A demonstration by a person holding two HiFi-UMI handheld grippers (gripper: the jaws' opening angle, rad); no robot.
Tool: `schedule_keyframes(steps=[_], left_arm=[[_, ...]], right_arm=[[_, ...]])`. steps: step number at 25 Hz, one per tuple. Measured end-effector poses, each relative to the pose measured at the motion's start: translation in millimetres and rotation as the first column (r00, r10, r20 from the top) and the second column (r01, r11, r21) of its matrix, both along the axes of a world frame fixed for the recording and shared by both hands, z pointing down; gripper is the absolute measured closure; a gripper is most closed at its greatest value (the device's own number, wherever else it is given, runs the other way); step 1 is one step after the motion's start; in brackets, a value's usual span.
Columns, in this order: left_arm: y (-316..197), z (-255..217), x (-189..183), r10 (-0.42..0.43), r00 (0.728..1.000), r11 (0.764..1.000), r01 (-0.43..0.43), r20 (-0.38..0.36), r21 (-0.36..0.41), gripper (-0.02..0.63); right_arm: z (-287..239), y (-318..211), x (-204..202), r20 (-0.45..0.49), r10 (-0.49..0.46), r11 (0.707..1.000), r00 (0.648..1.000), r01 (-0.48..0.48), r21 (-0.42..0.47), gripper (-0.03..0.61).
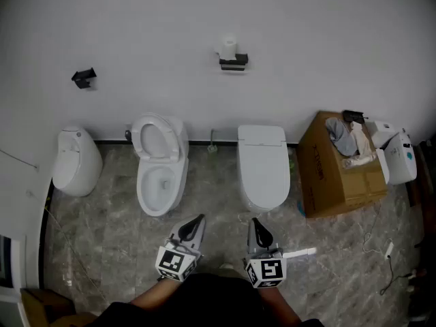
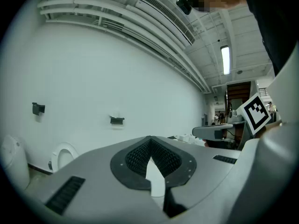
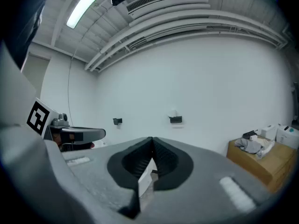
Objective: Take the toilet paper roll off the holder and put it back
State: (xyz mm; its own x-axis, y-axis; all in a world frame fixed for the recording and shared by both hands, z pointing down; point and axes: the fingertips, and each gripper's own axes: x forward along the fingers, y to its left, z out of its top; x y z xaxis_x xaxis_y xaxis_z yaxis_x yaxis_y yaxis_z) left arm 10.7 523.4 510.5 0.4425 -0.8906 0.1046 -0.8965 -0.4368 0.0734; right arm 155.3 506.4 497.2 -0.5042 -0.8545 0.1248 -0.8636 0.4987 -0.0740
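Observation:
A white toilet paper roll (image 1: 228, 47) sits on a dark holder (image 1: 234, 61) fixed high on the white wall. In the right gripper view, the roll (image 3: 174, 113) shows small above its holder (image 3: 175, 119), far ahead. The left gripper view shows the same holder (image 2: 117, 120) as a small dark mark. My left gripper (image 1: 199, 219) and right gripper (image 1: 254, 221) hang side by side low in the head view, far from the wall. Both are shut with nothing between their jaws. Their tips meet at the left gripper (image 2: 150, 139) and the right gripper (image 3: 152, 140) in their own views.
A second, empty holder (image 1: 84, 78) is on the wall to the left. Below stand a toilet with its seat up (image 1: 160, 165), a toilet with a closed lid (image 1: 263, 165) and a rounded white fixture (image 1: 76, 161). A cardboard box (image 1: 338, 172) with cloths stands at the right.

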Motion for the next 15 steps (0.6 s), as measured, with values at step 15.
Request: schedule_keyframes(steps=[15], left_arm=[[-71, 21, -5, -0.075, 0.997, 0.997, 0.075, 0.02, -0.002, 0.601]], right_arm=[[39, -56, 17, -0.071, -0.043, 0.999, 0.997, 0.042, -0.015, 0.58]])
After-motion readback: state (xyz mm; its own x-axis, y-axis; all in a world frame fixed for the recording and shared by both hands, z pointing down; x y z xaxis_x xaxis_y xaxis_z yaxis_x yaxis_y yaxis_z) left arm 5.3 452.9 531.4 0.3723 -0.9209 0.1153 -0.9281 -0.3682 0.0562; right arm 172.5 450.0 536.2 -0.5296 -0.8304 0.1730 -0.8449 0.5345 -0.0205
